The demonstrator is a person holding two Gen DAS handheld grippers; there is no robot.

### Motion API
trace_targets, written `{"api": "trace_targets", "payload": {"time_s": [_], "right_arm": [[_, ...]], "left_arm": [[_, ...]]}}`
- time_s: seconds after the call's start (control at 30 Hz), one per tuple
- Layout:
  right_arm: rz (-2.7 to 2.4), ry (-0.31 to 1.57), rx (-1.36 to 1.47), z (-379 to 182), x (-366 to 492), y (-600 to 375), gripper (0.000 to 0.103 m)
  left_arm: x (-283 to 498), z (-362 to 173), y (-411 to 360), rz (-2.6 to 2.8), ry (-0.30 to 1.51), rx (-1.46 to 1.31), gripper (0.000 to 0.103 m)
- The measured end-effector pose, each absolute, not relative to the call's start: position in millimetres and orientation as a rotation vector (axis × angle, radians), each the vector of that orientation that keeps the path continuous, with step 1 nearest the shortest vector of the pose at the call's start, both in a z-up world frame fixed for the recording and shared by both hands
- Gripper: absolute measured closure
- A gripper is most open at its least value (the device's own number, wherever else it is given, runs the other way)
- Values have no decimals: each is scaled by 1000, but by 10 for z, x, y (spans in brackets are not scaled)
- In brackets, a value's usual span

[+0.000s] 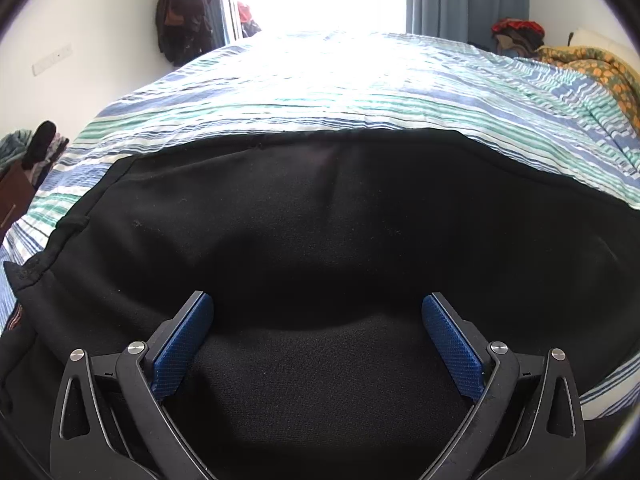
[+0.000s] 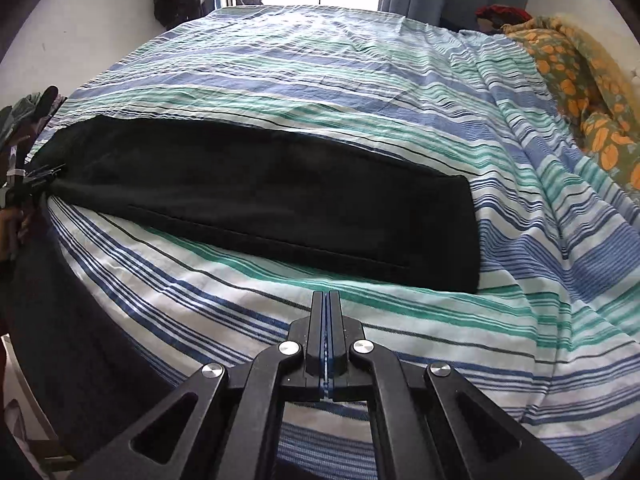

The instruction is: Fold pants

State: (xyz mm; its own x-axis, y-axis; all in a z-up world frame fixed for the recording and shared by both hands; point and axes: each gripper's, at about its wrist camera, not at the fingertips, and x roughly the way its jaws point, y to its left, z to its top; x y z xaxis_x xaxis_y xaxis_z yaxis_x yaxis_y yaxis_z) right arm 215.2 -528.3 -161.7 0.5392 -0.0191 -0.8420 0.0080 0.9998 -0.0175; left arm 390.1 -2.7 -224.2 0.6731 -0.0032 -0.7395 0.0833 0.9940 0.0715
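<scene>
Black pants [image 1: 320, 220] beneath spread left gripper [image 1: 318, 308], beyond pinched right gripper [image 2: 325, 300]

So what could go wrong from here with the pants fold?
The left gripper is open over the black pants, which bulge here: closing might pinch only the top layer, so the fold drags unevenly. The right gripper is shut and empty, short of the pants' near edge, so that end is unheld. The striped sheet is wrinkled and could get caught too.

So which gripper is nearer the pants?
Left. The left gripper is open right over the pants; the right gripper is shut, over the sheet just short of them.
</scene>
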Motion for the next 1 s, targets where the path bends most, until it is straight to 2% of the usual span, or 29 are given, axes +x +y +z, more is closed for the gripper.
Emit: {"api": "trace_targets", "payload": {"time_s": [0.03, 0.07, 0.1, 0.13, 0.23, 0.3, 0.4, 0.43, 0.47, 0.67, 0.77, 0.8, 0.83, 0.87, 1.0], "right_arm": [[-37, 992, 32, -1602, 2182, -5391, 86], [-64, 976, 87, -1592, 2251, -5549, 60], [-95, 949, 134, -1582, 2311, -5702, 49], [-131, 930, 172, -1591, 2395, -5862, 42], [-232, 983, 257, -1761, 2726, -6286, 44], [-231, 1045, 289, -1922, 2867, -6409, 52], [-213, 1073, 222, -1956, 2913, -6297, 69], [-205, 1049, 205, -1894, 2862, -6225, 81], [-182, 1018, 201, -1824, 2791, -6168, 87], [-213, 1066, 123, -1949, 2829, -6100, 87], [-290, 1071, 209, -2040, 2917, -6298, 83], [-298, 1084, 238, -2068, 2943, -6348, 84], [-301, 1075, 235, -2038, 2942, -6348, 95], [-279, 1045, 213, -1945, 2910, -6281, 99], [-95, 899, 55, -1344, 2425, -5618, 99]], "left_arm": [[3902, -2242, -29, -48, 832, 103, 1], [3905, -2241, -28, -48, 832, 104, 1], [3909, -2240, -28, -48, 833, 105, 1], [3911, -2241, -29, -47, 834, 106, 1], [3918, -2240, -29, -48, 833, 106, 1], [3919, -2240, -31, -48, 834, 107, 1], [3918, -2241, -28, -49, 832, 105, 1], [3914, -2242, -29, -49, 831, 104, 1], [3914, -2243, -28, -49, 829, 104, 1], [3915, -2244, -37, -46, 828, 107, 1], [3921, -2247, -41, -44, 829, 110, 1], [3918, -2248, -41, -45, 829, 110, 1], [3919, -2248, -41, -45, 829, 110, 1], [3920, -2249, -41, -46, 829, 110, 1], [3919, -2254, -38, -47, 829, 109, 1]]}}
